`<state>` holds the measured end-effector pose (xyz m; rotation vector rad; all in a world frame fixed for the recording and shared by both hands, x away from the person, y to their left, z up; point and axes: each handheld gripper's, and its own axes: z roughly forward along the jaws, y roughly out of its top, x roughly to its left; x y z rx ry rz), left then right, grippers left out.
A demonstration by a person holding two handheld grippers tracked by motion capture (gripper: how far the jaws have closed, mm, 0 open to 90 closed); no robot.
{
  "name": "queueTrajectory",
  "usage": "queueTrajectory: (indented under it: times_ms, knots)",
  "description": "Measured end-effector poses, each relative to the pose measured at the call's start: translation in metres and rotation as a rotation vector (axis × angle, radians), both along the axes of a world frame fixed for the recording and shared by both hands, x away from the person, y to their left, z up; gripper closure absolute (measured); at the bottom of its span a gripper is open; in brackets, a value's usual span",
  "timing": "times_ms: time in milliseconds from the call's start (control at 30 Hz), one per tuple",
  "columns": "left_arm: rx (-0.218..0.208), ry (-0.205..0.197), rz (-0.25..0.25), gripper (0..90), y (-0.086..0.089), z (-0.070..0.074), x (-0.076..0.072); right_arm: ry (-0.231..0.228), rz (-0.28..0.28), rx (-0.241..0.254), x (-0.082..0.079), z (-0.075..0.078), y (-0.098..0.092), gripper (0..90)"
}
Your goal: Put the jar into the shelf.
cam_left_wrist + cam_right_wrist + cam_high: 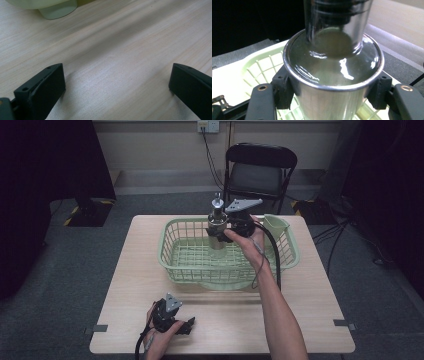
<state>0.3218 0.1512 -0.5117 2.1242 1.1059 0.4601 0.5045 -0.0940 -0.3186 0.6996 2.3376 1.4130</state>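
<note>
Right gripper [223, 231] squeezed tight on a shiny tall metal cup [332, 85], held upright over the light green plastic basket [175, 251]. Left gripper [117, 85] spread wide, holding nothing, low over the pale wooden table [310, 290].

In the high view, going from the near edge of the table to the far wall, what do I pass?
Left gripper → green basket → metal shaker held over it by the right gripper → black folding chair → wall socket.
</note>
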Motion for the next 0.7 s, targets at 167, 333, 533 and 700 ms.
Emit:
queueTrajectory:
  times_ms: [167,333,533,700]
  knots:
    - [-0.001,0.000,0.000,0.3,0.000,0.000,0.000,0.017,0.008,-0.013,0.007,-0.010,0.002,34.8]
    - [-0.002,0.001,0.001,0.3,0.000,0.000,0.000,0.019,-0.009,-0.017,0.013,-0.020,0.003,34.8]
    - [-0.001,0.000,0.000,0.3,0.000,0.000,0.000,0.062,-0.024,-0.025,0.021,-0.036,-0.002,34.8]
    - [-0.001,0.000,0.001,0.3,0.000,0.000,0.000,0.094,-0.036,-0.035,0.026,-0.046,-0.006,34.8]
